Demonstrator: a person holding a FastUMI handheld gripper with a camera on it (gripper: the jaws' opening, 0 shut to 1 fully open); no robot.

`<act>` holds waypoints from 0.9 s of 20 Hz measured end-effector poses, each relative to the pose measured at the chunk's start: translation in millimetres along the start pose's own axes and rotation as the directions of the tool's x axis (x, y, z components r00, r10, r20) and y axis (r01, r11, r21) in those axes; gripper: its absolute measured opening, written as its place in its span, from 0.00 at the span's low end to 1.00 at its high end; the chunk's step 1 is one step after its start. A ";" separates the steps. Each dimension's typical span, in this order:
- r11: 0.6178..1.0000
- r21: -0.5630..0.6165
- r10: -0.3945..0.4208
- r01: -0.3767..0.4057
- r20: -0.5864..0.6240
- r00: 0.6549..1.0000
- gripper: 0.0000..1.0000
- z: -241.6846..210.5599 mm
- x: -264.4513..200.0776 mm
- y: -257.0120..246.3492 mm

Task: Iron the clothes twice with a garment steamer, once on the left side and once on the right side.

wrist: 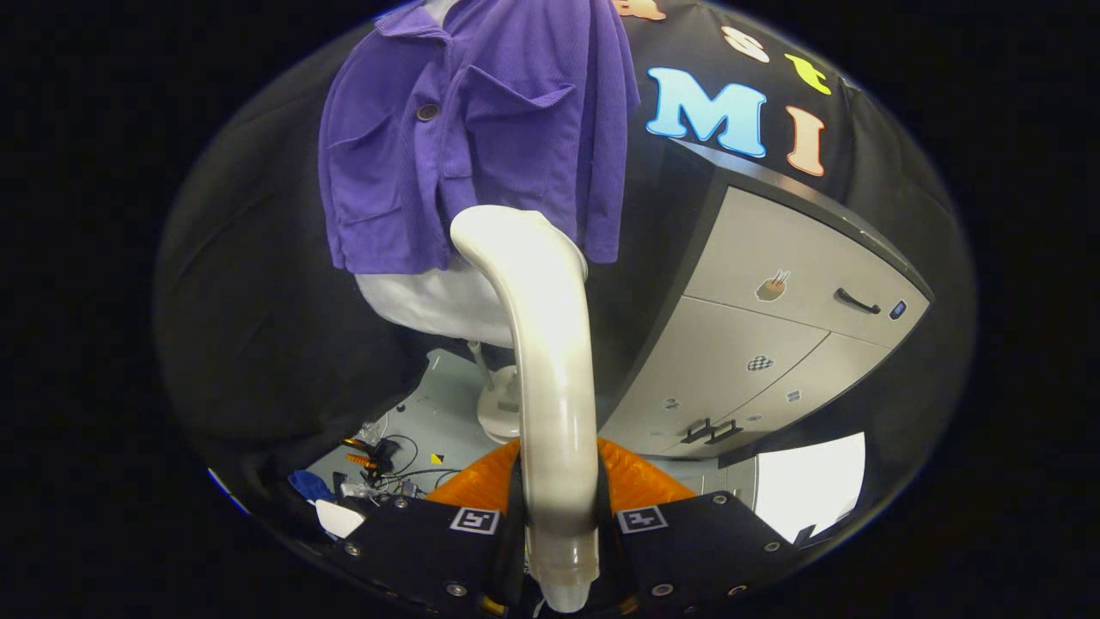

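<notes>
Gripper (559, 550) clamped on the cream handle of the garment steamer (550, 370), both fingers pressed against its sides. Steamer rises straight ahead of the fingers, its curved head just below the hem of the purple shirt-jacket (473, 129). Jacket hangs on a white mannequin torso (438, 301) (stand foot visible beside the steamer). Grey cabinet (773, 335) stands right of the steamer.

The gripper view rides on the gripper (559, 524), looking forward and slightly upward along its fingers past the clamped steamer handle (550, 370) toward the nearby purple shirt (481, 129) on its mannequin (438, 301), cabinet (773, 335) alongside.
</notes>
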State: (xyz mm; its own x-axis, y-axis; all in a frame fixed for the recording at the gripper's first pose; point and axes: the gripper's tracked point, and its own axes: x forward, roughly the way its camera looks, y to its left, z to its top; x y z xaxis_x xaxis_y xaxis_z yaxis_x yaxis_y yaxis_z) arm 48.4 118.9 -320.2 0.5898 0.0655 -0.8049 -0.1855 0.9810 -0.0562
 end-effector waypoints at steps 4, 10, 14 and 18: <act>0.998 -0.048 0.049 -0.047 0.048 0.998 0.35 21.9 -38.6 18.7; 0.981 -0.140 0.155 -0.133 0.160 0.975 0.35 82.2 -85.9 59.5; 0.971 -0.173 0.203 -0.162 0.257 0.945 0.35 141.8 -109.3 86.2; 0.972 -0.166 0.220 -0.167 0.392 0.893 0.35 207.3 -137.1 104.6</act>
State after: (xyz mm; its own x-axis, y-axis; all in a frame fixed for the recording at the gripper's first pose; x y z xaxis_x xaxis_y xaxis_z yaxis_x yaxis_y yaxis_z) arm 111.1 250.4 -93.2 0.7938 0.3460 -0.5001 -0.4093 0.9122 -0.0185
